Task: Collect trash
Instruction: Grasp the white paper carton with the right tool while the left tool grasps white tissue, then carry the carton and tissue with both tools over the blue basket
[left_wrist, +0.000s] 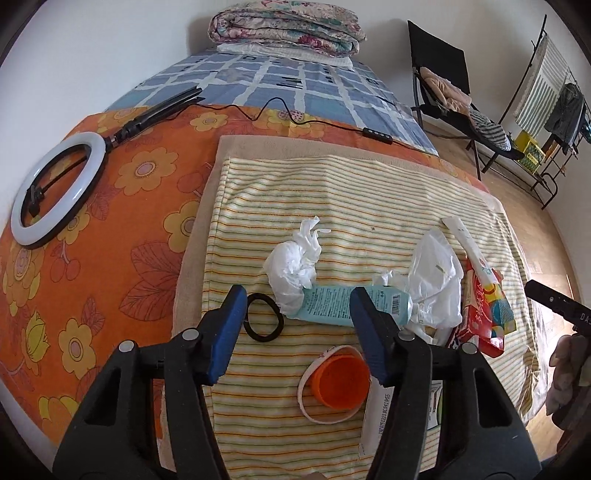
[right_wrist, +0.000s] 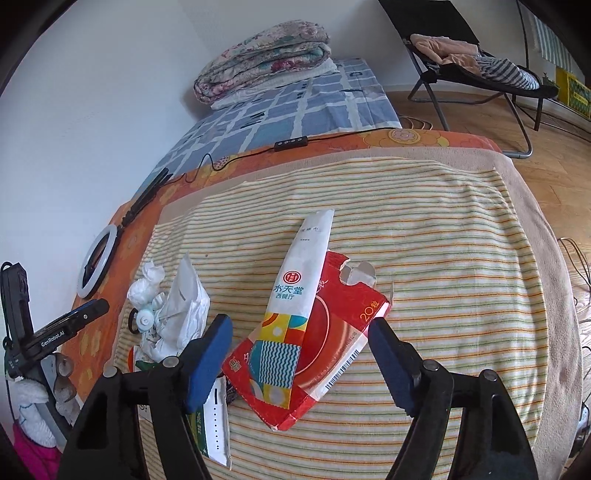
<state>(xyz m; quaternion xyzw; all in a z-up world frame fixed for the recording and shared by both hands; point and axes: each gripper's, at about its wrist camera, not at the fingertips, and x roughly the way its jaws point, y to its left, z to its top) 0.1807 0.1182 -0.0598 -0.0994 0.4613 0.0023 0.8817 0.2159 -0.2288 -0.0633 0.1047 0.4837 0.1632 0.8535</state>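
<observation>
Both jaws are held wide and empty. The right gripper (right_wrist: 299, 354) is positioned nearest the flattened red cardboard carton (right_wrist: 328, 343), whose long axis runs diagonally between the pads; contact cannot be confirmed. The left gripper (left_wrist: 299, 332) is aimed at a pale-blue plastic tube (left_wrist: 332, 304) lying crosswise on the striped towel (left_wrist: 369, 192).

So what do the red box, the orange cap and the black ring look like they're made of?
Red box: thin glossy printed cardboard, by its torn flap and creased edges. Orange cap: smooth moulded plastic, by its even colour and stiff round wall. Black ring: probably an elastic fabric hair tie, matte and slightly uneven; rubber is possible.
</observation>
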